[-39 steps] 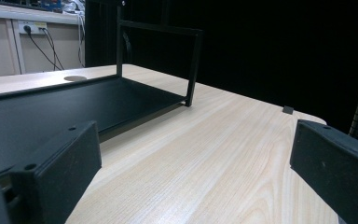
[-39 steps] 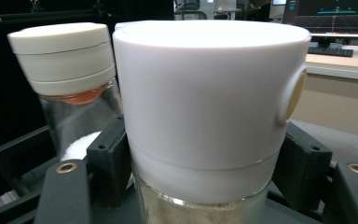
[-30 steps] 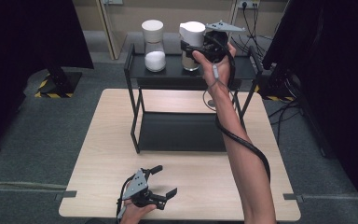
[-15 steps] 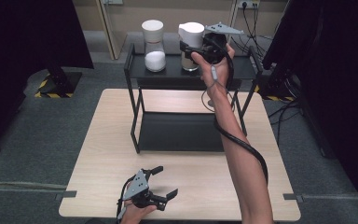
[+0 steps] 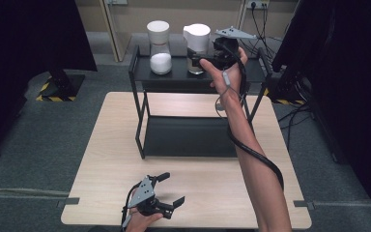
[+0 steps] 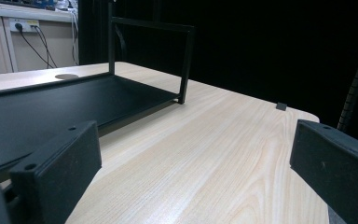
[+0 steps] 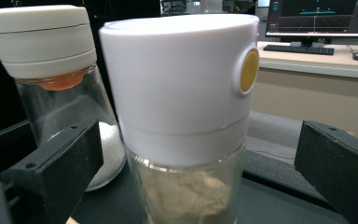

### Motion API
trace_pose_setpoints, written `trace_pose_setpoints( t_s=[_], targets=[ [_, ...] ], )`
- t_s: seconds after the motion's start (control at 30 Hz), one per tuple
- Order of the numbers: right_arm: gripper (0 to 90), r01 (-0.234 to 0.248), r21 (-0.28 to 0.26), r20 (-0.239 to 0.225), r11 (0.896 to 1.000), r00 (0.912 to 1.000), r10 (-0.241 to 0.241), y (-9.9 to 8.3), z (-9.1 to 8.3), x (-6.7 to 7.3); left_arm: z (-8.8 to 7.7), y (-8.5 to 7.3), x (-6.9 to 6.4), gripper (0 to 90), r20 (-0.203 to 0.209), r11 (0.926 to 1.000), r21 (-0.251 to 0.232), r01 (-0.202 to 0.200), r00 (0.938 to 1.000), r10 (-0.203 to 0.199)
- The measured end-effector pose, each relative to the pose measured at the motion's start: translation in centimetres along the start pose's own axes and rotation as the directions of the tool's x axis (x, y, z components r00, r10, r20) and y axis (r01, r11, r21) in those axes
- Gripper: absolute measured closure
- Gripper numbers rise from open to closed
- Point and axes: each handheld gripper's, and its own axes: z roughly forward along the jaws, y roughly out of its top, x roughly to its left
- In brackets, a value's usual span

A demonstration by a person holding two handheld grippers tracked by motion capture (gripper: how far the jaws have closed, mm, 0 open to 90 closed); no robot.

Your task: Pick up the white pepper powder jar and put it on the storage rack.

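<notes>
Two glass jars with white lids stand on the top shelf of a black rack (image 5: 140,63). The left jar (image 5: 159,48) (image 7: 51,70) holds white grains. The right jar (image 5: 196,41) (image 7: 182,93) holds tan powder and has a yellow button on its lid. My right gripper (image 5: 199,59) (image 7: 198,158) is level with the right jar. Its jaws have just been opening and now stand wide on either side of the jar, off the glass. My left gripper (image 5: 174,187) (image 6: 196,163) rests low at the table's front edge, open, with nothing between its jaws.
The rack stands on a light wooden table (image 5: 106,159) and has a black lower shelf (image 6: 51,102). A desk with a monitor (image 7: 317,18) and a keyboard lies beyond the jars. Cables and dark curtains flank the table.
The right gripper's jaws have spread apart from the right jar, which stays on the top shelf. The left gripper has kept still.
</notes>
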Motion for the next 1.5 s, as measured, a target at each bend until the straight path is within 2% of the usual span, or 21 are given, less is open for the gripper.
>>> trace_pose_setpoints(
  t_s=[0.13, 0.33, 0.47, 0.77, 1.1, 1.5],
  targets=[
    [0.8, -0.006, 0.002, -0.001, 1.0, 1.0, 0.006, -0.1, -0.4, -0.1, 0.0, 0.0, 0.0, 1.0, 0.0, 1.0, 0.001, -0.001, 1.0, 0.001],
    [0.8, -0.01, -0.007, -0.039, 1.0, 0.9992, 0.01, -0.7, -1.5, -0.1, 0.0, 0.0, 0.0, 1.0, -0.001, 1.0, 0.002, -0.001, 1.0, 0.001],
    [0.7, 0.007, -0.024, -0.062, 1.0, 0.998, -0.008, -1.3, -2.4, 0.0, 0.1, 0.0, 0.0, 1.0, -0.001, 1.0, 0.002, 0.0, 1.0, 0.0],
    [0.5, -0.014, -0.056, -0.133, 0.998, 0.9911, 0.007, -2.9, -4.2, -0.2, 0.1, 0.0, 0.0, 1.0, -0.002, 1.0, 0.005, 0.002, 1.0, -0.002],
    [0.5, -0.02, -0.087, -0.187, 0.996, 0.9824, 0.004, -5.6, -6.7, -0.4, 0.1, -0.1, -0.1, 1.0, -0.004, 1.0, 0.007, 0.002, 1.0, -0.002],
    [0.5, -0.012, -0.087, -0.224, 0.996, 0.9746, -0.008, -8.5, -8.7, -0.6, 0.2, -0.2, -0.1, 1.0, -0.009, 1.0, 0.006, 0.007, 0.9999, -0.007]
  ],
)
